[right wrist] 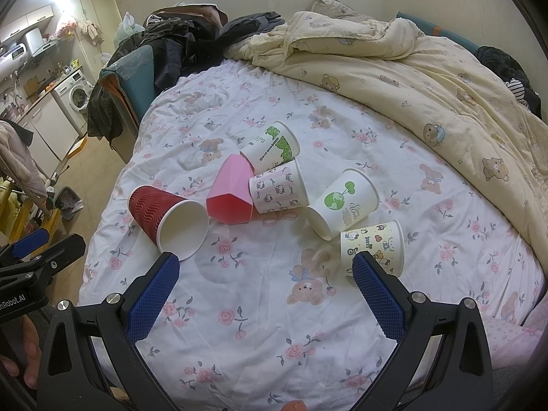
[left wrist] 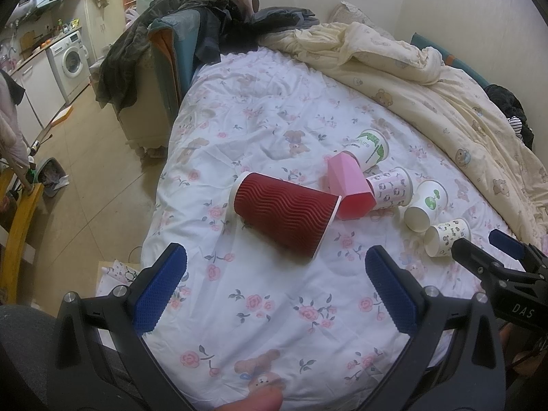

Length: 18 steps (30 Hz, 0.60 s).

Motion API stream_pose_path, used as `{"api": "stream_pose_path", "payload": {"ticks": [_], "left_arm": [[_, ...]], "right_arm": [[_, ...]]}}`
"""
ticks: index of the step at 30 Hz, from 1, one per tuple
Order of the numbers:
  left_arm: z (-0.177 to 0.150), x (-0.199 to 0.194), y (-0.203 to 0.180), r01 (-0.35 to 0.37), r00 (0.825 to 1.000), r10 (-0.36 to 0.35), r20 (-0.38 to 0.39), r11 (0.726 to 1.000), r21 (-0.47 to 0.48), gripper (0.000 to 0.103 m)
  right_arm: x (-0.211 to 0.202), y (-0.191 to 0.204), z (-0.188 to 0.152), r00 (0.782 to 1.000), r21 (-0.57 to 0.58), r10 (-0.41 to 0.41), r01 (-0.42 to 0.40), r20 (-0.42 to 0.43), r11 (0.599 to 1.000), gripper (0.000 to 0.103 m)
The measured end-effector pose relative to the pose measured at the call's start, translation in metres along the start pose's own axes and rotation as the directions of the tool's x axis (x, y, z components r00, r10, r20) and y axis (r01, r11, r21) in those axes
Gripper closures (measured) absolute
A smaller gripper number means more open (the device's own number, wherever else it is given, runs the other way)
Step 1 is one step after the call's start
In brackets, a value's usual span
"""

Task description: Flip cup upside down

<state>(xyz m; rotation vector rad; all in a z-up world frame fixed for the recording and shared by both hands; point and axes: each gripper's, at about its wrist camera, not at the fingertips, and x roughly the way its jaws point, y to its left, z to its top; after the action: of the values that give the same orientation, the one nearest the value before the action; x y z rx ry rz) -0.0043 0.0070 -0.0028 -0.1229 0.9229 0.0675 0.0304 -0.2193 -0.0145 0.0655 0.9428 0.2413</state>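
Several cups lie on their sides on the floral bed sheet (left wrist: 274, 294). A red ribbed cup (left wrist: 286, 219) (right wrist: 161, 217) lies nearest, then a pink faceted cup (left wrist: 347, 188) (right wrist: 231, 190), a Hello Kitty patterned cup (right wrist: 277, 188), a green-leaf cup (right wrist: 272, 145), a globe-print cup (right wrist: 342, 203) and a small cartoon cup (right wrist: 375, 246). My left gripper (left wrist: 274, 294) is open and empty, just short of the red cup. My right gripper (right wrist: 265, 294) is open and empty, in front of the cups; it also shows in the left wrist view (left wrist: 493, 250).
A rumpled cream duvet (right wrist: 428, 78) covers the bed's far and right side. Dark clothes (left wrist: 191, 13) are piled on a chair at the bed's far left. The bed's left edge drops to a tiled floor (left wrist: 102, 171) with a washing machine (left wrist: 70, 58) beyond.
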Motion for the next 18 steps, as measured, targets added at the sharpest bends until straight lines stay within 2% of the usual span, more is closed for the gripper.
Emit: {"api": "stream_pose_path", "payload": {"ticks": [12,18], "left_arm": [[-0.003,0.002,0.013,-0.003,1.0,0.003,-0.011,1.0,-0.009,0.0],[0.001,0.0,0.016,-0.008,1.0,0.008,-0.01,0.999,-0.035,0.0]], "right_arm": [[0.003,0.001,-0.003,1.0,-0.006,-0.003,0.003,-0.01,1.0,0.0],[0.009,0.004,0.003,0.999,-0.01,-0.005,0.005,-0.054,1.0,0.0]]}}
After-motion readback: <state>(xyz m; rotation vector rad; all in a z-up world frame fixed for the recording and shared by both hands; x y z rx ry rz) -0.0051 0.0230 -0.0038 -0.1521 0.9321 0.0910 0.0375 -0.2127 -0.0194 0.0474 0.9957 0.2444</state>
